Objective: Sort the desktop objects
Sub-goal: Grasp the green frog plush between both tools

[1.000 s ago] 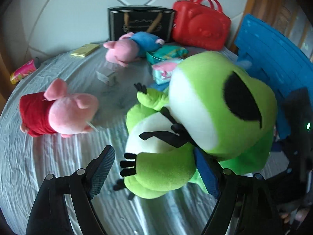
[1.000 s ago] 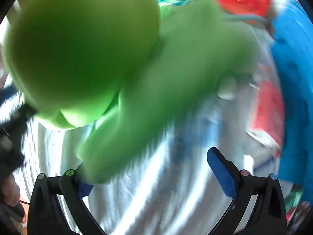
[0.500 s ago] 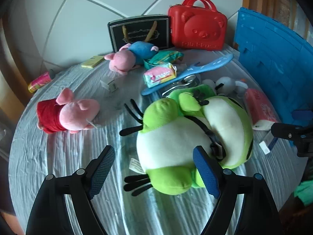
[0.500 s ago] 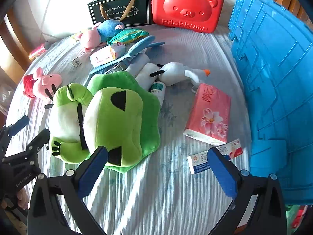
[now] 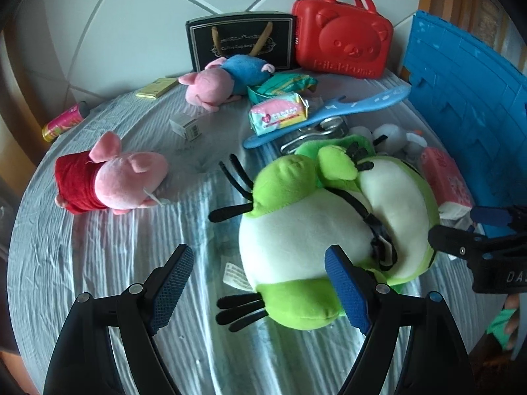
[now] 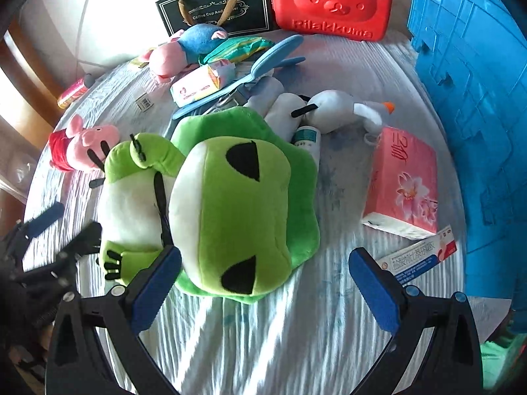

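A big green frog plush [image 5: 296, 237] lies on its side on the grey cloth, its head [image 6: 230, 204] toward the right gripper. My left gripper [image 5: 260, 289] is open; its right pad [image 5: 346, 289] stands in front of the frog's lower leg and nothing is pinched. In the right wrist view my right gripper [image 6: 263, 291] is open just short of the frog's head, and its left pad [image 6: 154, 289] overlaps the frog's arm. Each gripper shows in the other's view, at the frog's far side.
A red-dressed pig plush [image 5: 108, 181] lies left and a blue-shirted pig plush [image 5: 227, 79] at the back. Behind stand a black paper bag [image 5: 240, 42] and a red bear case [image 5: 342, 42]. A blue crate [image 6: 467, 98], a pink tissue pack [image 6: 405, 181] and a white goose plush [image 6: 339, 108] fill the right.
A second ago the frog hung in the air close to both cameras. It now lies on the cloth, free of both grippers, which hover open over it.
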### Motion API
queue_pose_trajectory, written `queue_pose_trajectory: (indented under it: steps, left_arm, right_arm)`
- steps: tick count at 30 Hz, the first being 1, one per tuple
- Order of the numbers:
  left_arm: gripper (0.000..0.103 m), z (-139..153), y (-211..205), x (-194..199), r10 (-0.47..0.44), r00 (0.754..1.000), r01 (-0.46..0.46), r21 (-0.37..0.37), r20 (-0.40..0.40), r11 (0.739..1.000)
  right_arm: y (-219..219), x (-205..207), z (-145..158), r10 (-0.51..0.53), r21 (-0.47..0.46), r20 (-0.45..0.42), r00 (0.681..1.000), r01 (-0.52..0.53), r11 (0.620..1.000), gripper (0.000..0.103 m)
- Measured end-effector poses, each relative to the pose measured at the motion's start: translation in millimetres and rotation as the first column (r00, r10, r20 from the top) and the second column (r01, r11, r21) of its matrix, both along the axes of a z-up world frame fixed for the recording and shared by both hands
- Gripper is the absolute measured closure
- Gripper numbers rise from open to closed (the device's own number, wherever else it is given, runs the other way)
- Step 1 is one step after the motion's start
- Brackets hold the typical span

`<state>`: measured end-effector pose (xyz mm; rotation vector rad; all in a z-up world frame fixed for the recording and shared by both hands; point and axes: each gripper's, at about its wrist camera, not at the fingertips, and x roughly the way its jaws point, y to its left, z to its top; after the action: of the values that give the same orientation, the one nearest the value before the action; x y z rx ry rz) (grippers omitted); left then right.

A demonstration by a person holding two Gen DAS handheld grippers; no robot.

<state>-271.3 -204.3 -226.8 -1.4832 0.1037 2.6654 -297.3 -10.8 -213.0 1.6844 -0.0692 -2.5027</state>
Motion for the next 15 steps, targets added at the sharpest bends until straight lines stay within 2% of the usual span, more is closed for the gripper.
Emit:
queue_pose_trajectory:
  steps: [3,4,7,9,15]
  left_arm:
    - [0.018,-25.1,7.9,-2.1,-0.011,0.998,0.011,-0.002,0.066,1.000]
    - [0.015,-31.6,9.7,-2.4,-0.013,0.997,0.012,0.013,0.080,1.000]
    - [0.015,-44.9,23.4,-5.9,-0.038,0.994,0.039,-0.002,0.106,0.999]
    - [0.011,-48.9,27.6,-7.2,-0.043,0.994,0.045,-0.015,0.100,0.999]
    - [0.009,-49.1,21.0,-9.4,-0.023,0.996,0.020,0.042,0.080,0.999]
  right_arm:
    - [-5.3,-14.2,-18.8,0.005,-0.037,0.037,0.999,-0.003,0.999,0.000]
    - [-8.2,-18.2,-26.7,0.012,-0.045,0.051,0.999,-0.009,0.999,0.000]
    - [-15.0,-24.8,-48.5,0.019,-0.057,0.088,0.996,-0.014,0.998,0.000]
    - [-15.4,-26.3,-57.3,0.011,-0.072,0.098,0.995,-0.004,0.997,0.000]
    - [-8.6,-28.2,-56.5,0.023,-0.097,0.081,0.996,-0.015,0.995,0.000]
